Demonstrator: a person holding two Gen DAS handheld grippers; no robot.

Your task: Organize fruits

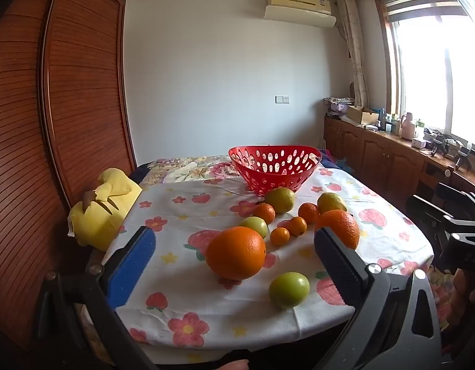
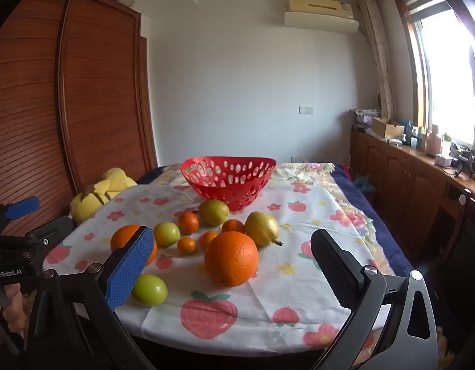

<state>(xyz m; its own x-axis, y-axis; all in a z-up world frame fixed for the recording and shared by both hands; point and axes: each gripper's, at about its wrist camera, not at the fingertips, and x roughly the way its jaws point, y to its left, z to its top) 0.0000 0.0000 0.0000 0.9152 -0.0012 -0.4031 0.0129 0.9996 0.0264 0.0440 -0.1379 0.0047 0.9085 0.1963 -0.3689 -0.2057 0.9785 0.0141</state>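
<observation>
- A tall wooden wardrobe (image 1: 71,98) with slatted doors fills the left side of the room, and a low wooden cabinet (image 2: 407,185) cluttered with small items runs under the window on the right.
- The table (image 1: 206,314) wears a white cloth printed with strawberries and flowers; a yellow plush toy (image 1: 105,206) sits just off its left edge.
- A red perforated basket (image 1: 274,166) stands at the far middle of the table, holding nothing that shows.
- Two large oranges lie nearest: the left orange (image 1: 236,252) and the right orange (image 2: 231,259), with the loose fruit spread between them and the basket.
- A yellow pear (image 2: 262,228) lies on its side just beyond the right orange; a green-yellow fruit (image 2: 213,212) rests against the basket's foot.
- A green apple (image 1: 289,289) sits close to the near edge; another green apple (image 2: 166,233) lies mid-cluster.
- Four small mandarins (image 1: 279,236) are scattered among the bigger fruit.
- The left gripper (image 1: 234,256) hovers at the near edge, fingers (image 1: 132,262) spread wide, touching nothing; the left orange shows in the gap.
- The right gripper (image 2: 233,265) likewise has its fingers (image 2: 129,271) wide apart and empty, the right orange in between.
</observation>
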